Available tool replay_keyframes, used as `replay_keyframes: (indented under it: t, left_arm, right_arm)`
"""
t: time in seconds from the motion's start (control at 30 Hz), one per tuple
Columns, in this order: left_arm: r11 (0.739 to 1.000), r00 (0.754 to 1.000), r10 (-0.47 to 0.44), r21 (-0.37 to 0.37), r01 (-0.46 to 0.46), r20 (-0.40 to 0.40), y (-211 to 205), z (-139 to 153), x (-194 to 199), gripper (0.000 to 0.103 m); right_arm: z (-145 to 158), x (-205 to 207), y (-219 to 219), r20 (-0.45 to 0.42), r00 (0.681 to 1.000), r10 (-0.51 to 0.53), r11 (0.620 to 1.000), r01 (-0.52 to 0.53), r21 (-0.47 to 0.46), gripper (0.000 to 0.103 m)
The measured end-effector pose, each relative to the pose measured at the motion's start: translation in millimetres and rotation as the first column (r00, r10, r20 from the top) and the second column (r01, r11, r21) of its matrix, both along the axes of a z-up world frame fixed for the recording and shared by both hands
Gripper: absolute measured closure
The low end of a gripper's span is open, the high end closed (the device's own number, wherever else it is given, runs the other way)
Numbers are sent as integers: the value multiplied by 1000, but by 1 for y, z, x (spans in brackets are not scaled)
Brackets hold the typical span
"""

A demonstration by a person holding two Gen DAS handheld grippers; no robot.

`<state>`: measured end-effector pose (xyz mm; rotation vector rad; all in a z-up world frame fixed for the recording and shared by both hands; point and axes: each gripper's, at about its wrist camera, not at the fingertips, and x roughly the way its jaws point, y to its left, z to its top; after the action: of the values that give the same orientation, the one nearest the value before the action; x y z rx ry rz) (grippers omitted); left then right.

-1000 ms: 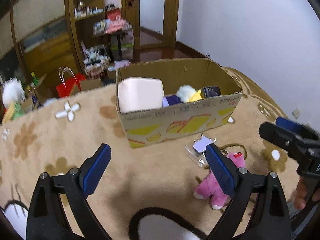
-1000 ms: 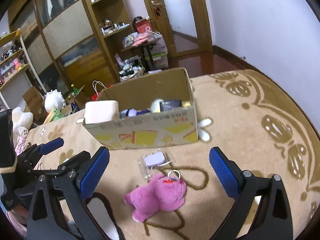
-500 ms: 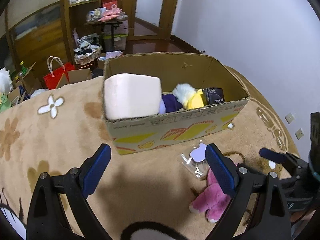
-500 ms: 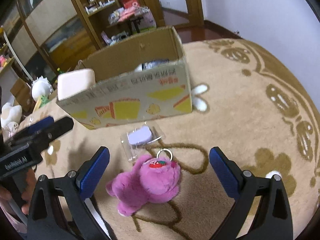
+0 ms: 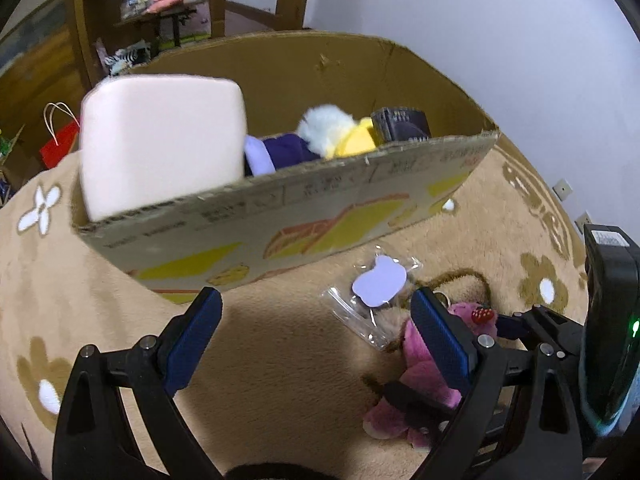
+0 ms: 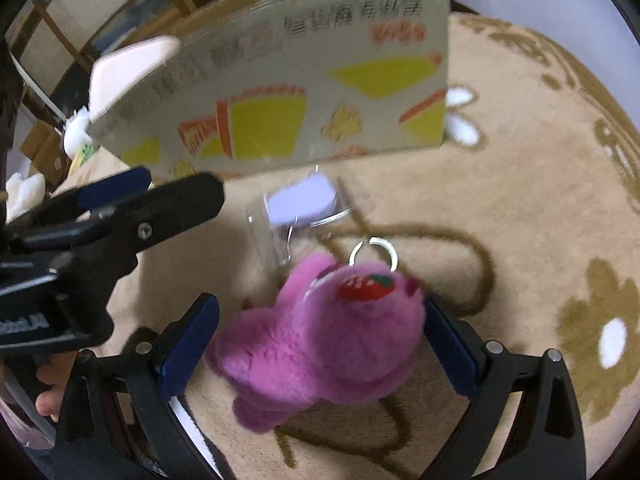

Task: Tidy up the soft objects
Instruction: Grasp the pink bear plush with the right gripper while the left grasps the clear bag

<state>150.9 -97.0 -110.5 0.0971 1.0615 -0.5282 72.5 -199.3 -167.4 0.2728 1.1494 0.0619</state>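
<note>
A pink plush bear (image 6: 320, 340) with a strawberry patch and key ring lies on the tan rug. My right gripper (image 6: 318, 346) is open, its blue pads on either side of the bear, not pressing it. The bear also shows in the left wrist view (image 5: 424, 380), partly behind a finger. My left gripper (image 5: 316, 336) is open and empty above the rug, in front of the cardboard box (image 5: 280, 220). The box holds a pale pink cushion (image 5: 160, 140), a white and yellow plush (image 5: 336, 132) and a purple item.
A clear packet with a lilac card (image 5: 376, 288) lies on the rug between box and bear; it also shows in the right wrist view (image 6: 300, 204). The left gripper's body (image 6: 100, 232) is close on the right gripper's left. Shelves and clutter stand behind the box.
Both grippers have moved forward and down toward the box. My right gripper has come down around the pink bear, which now sits between its open fingers.
</note>
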Motion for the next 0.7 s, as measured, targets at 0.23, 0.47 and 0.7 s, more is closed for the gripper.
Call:
replay_keyframes:
  t: [0.23, 0.47, 0.7]
  left_arm:
    - [999, 998, -45, 9, 45, -35, -10, -14, 2, 8]
    - [996, 994, -95, -1, 95, -56, -21, -24, 5, 8]
    - [991, 989, -132, 6, 132, -65, -38, -35, 7, 12]
  right_arm:
    - [-3, 0, 10, 7, 999, 37, 997, -37, -63, 14]
    - [3, -6, 4, 20, 999, 44, 997, -43, -59, 16]
    - [11, -13, -5, 6, 999, 51, 992, -50, -116, 16]
